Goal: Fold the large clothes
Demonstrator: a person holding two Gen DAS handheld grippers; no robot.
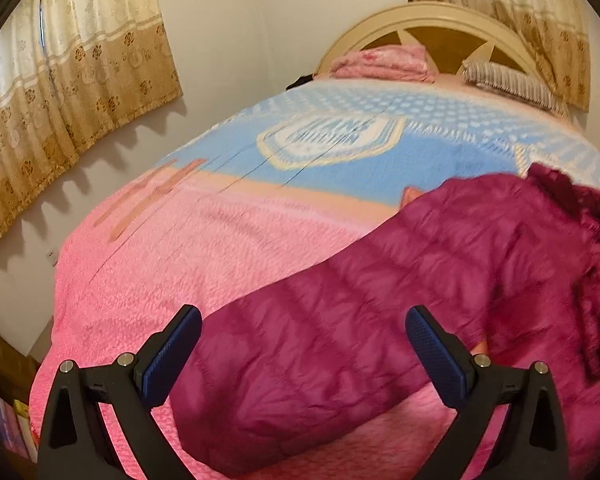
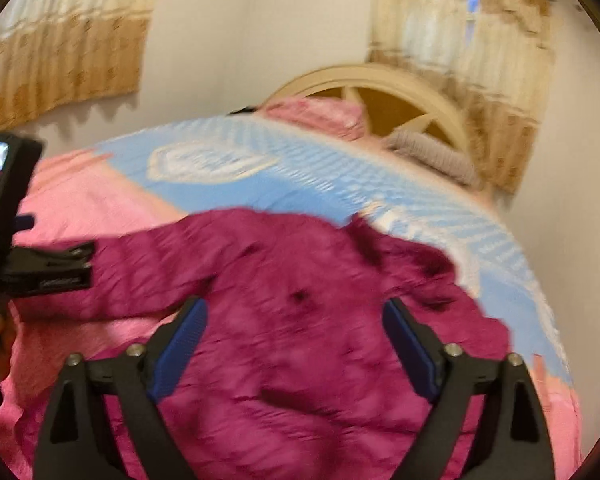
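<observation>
A magenta quilted jacket (image 1: 440,260) lies spread on the bed. In the left wrist view one sleeve runs from the body down toward the camera. My left gripper (image 1: 302,320) hovers open over that sleeve, its blue pads wide apart and clear of the fabric. The right wrist view is blurred. There the jacket body (image 2: 300,360) fills the lower middle, and my right gripper (image 2: 296,312) stands open above it with nothing pinched. The left gripper (image 2: 90,258) shows at the left edge by the sleeve end, held by a hand.
The bed carries a pink and blue blanket (image 1: 220,240). A folded pink cloth (image 1: 384,62) and a striped pillow (image 1: 508,84) lie by the cream headboard (image 1: 428,20). Gold curtains (image 1: 72,92) hang on the left wall. Books (image 1: 16,428) sit low at the left.
</observation>
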